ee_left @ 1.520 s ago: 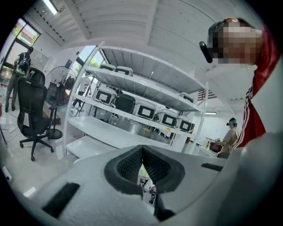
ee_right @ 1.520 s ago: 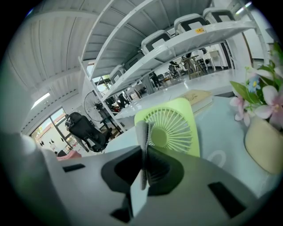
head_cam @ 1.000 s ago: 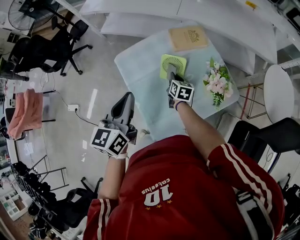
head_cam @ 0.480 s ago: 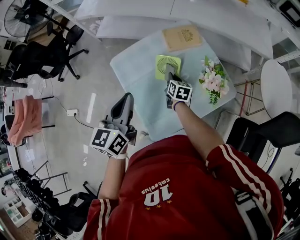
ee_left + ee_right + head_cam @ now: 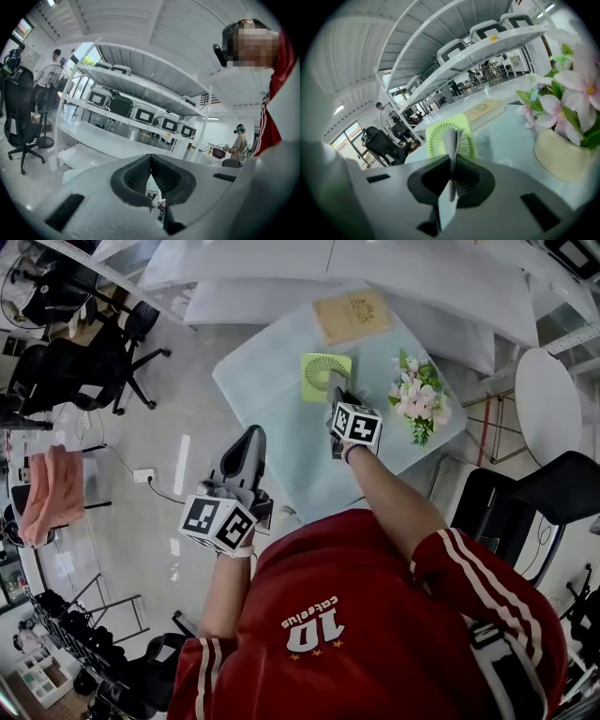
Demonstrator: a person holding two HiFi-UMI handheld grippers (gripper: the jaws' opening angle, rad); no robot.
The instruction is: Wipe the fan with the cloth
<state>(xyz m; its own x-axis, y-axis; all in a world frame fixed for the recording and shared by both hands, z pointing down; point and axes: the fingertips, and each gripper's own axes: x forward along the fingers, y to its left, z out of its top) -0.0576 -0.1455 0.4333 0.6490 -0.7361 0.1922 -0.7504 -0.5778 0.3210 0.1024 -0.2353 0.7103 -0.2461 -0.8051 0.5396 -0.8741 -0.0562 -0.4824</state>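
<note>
A small green fan (image 5: 323, 374) stands on the pale glass table (image 5: 279, 418); its round grille (image 5: 436, 138) faces the right gripper view. My right gripper (image 5: 337, 396) hovers just in front of it, shut on a thin grey cloth (image 5: 451, 146) that sticks up between the jaws and partly covers the fan. The cloth does not show clearly in the head view. My left gripper (image 5: 251, 437) hangs over the floor to the left of the table, well away from the fan. Its jaws (image 5: 151, 161) are shut with nothing between them.
A tan book (image 5: 352, 314) lies at the table's far end. A pot of pink flowers (image 5: 417, 401) stands right of the fan, close to my right gripper. Black office chairs (image 5: 98, 357) stand left, another black chair (image 5: 553, 502) right, and white shelving behind.
The head view has drifted a little, so the table sits slightly further left in frame. Both grippers keep nearly the same places relative to the fan.
</note>
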